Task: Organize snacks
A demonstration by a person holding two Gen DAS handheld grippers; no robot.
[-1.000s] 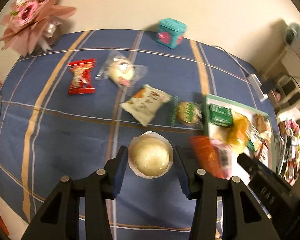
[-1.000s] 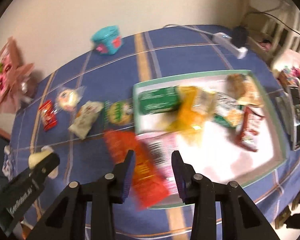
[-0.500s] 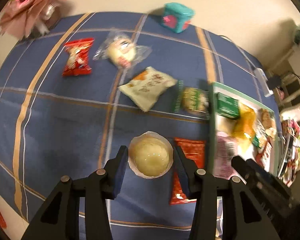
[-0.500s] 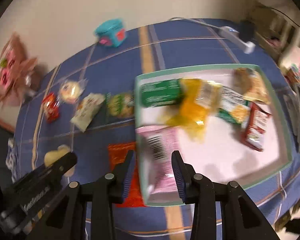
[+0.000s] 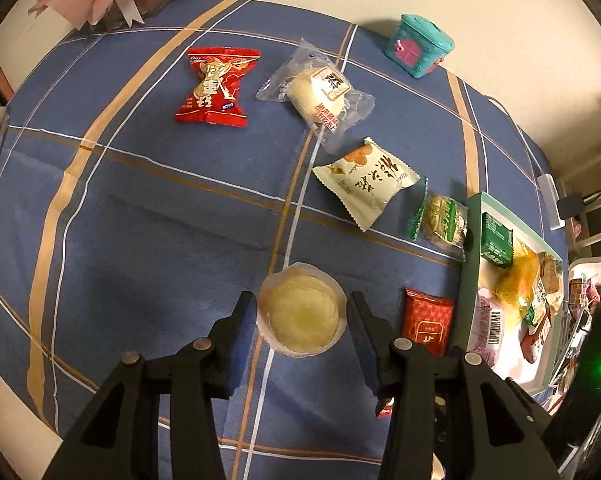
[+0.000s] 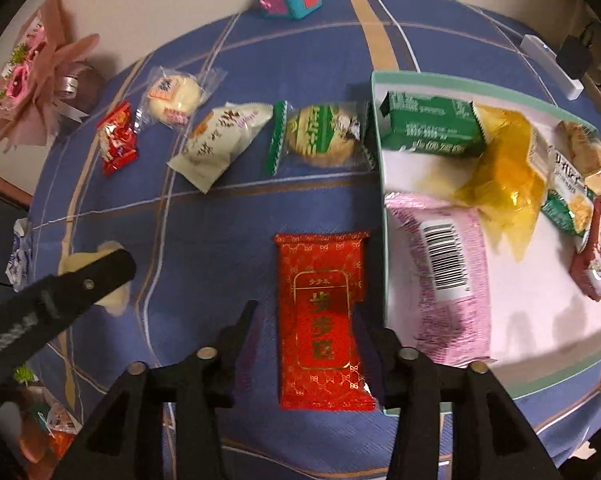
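My left gripper (image 5: 300,312) is shut on a round pale-yellow pastry in clear wrap (image 5: 301,314), held above the blue plaid cloth. My right gripper (image 6: 306,320) is open, its fingers either side of a red gold-printed packet (image 6: 320,312) that lies flat on the cloth beside the tray; the packet also shows in the left wrist view (image 5: 426,322). The green-rimmed white tray (image 6: 540,364) holds a pink barcoded packet (image 6: 440,268), a green box (image 6: 428,126), a yellow wrapper (image 6: 508,168) and several other snacks.
Loose on the cloth lie a red candy packet (image 5: 216,88), a clear-wrapped bun (image 5: 320,92), a white packet (image 5: 366,182) and a green-edged cookie (image 5: 444,220). A teal box (image 5: 418,50) and pink bouquet (image 6: 32,76) stand at the back. A white power strip (image 6: 552,66) lies far right.
The right gripper let go of the red packet and the pink packet: the pink one now lies in the tray, the red one on the cloth beside it. The left gripper drifted with the pastry.
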